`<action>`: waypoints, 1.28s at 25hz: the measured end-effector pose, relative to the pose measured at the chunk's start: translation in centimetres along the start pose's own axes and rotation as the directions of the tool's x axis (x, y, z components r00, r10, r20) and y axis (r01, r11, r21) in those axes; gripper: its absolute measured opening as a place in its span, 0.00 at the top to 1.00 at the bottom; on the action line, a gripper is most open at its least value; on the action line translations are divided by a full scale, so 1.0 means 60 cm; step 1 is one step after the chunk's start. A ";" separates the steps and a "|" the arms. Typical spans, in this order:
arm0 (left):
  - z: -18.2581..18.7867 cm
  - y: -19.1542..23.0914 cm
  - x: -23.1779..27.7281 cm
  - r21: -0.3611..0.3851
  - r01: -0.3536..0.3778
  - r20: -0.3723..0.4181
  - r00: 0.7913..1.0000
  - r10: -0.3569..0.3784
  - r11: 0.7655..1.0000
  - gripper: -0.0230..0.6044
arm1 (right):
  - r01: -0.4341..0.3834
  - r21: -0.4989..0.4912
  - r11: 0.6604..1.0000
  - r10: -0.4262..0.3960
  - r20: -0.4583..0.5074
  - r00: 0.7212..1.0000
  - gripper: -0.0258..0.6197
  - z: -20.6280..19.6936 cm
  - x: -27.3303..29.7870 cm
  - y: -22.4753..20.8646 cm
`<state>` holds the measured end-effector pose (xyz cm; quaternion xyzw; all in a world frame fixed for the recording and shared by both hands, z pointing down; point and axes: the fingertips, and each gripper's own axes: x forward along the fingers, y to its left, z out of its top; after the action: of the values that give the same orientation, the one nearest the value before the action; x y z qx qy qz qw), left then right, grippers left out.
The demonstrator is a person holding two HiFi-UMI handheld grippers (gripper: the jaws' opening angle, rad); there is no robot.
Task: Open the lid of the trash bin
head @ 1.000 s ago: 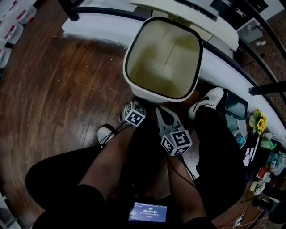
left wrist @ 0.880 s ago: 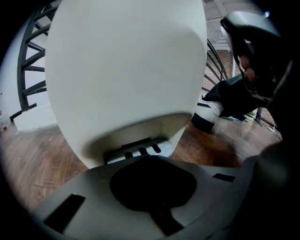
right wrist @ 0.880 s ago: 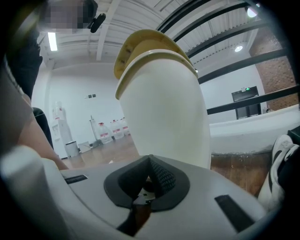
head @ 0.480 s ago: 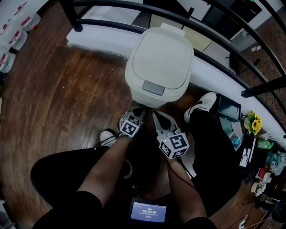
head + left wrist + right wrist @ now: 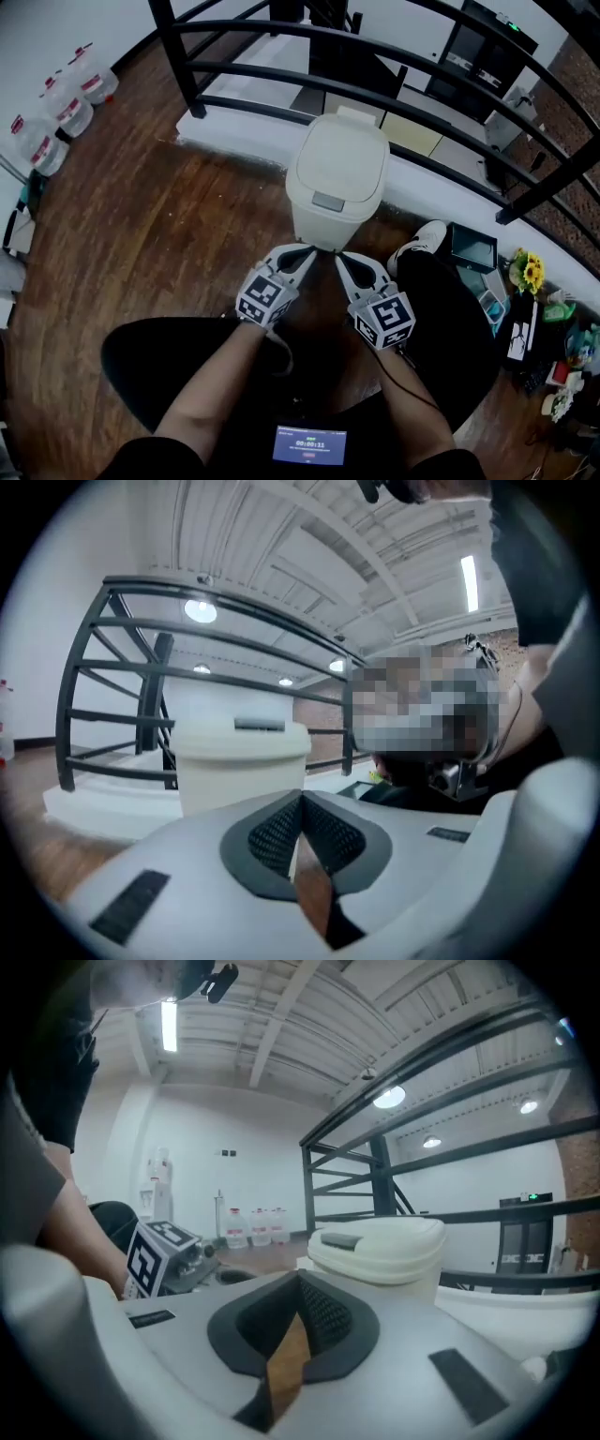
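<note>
The trash bin (image 5: 336, 178) is moulded in smooth, matt cream plastic. The floor (image 5: 159, 216) is laid in glossy dark wood. The railing (image 5: 281, 42) is made of black metal. The pads (image 5: 270, 834) of the left gripper (image 5: 300, 799) and right gripper (image 5: 298, 1283) are finely dimpled.

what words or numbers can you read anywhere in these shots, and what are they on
No text reads clearly.
On the dark phone screen: a line of pale digits, too small to read.
On the clear plastic bottles with red labels: print too small.
On the green lit sign: blurred.
On the cream lidded trash bin: no lettering visible.
</note>
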<state>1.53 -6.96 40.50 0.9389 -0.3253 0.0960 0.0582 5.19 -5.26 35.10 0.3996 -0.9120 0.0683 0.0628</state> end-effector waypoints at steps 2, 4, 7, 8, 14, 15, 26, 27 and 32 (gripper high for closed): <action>0.075 -0.024 -0.044 0.011 0.012 0.061 0.998 -0.013 1.000 0.90 | 0.003 -0.012 1.000 -0.003 0.020 1.000 0.93 0.037 -0.038 0.021; 0.141 -0.054 -0.085 0.038 0.034 0.107 0.994 -0.038 0.999 0.90 | 0.003 -0.011 1.000 -0.003 0.042 0.999 0.93 0.073 -0.074 0.042; 0.207 -0.106 -0.142 0.105 0.060 0.136 0.988 -0.074 0.993 0.90 | -0.018 -0.009 1.000 0.019 0.063 0.998 0.93 0.115 -0.122 0.081; 0.225 -0.122 -0.160 0.119 0.067 0.150 0.985 -0.084 0.991 0.90 | -0.029 -0.008 1.000 0.029 0.066 0.997 0.93 0.125 -0.135 0.095; 0.246 -0.206 -0.238 0.093 0.122 0.161 0.978 -0.136 0.988 0.90 | -0.089 -0.008 0.996 0.089 0.111 0.990 0.93 0.155 -0.198 0.179; 0.241 -0.215 -0.247 0.094 0.125 0.158 0.978 -0.139 0.988 0.90 | -0.097 -0.004 0.995 0.097 0.130 0.987 0.93 0.159 -0.208 0.191; 0.183 -0.255 -0.269 0.090 0.136 0.180 0.972 -0.150 0.987 0.90 | -0.102 0.000 0.995 0.100 0.177 0.979 0.93 0.115 -0.213 0.240; 0.180 -0.255 -0.268 0.093 0.133 0.184 0.972 -0.149 0.987 0.90 | -0.106 -0.004 0.994 0.105 0.179 0.978 0.93 0.116 -0.213 0.244; 0.175 -0.257 -0.253 0.100 0.130 0.177 0.973 -0.146 0.986 0.90 | -0.118 0.003 0.993 0.115 0.194 0.974 0.93 0.123 -0.210 0.242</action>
<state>0.92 12.39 26.21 0.9658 -0.2587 0.0187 -0.0066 2.54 12.27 24.61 0.3504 -0.9352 0.0393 -0.0333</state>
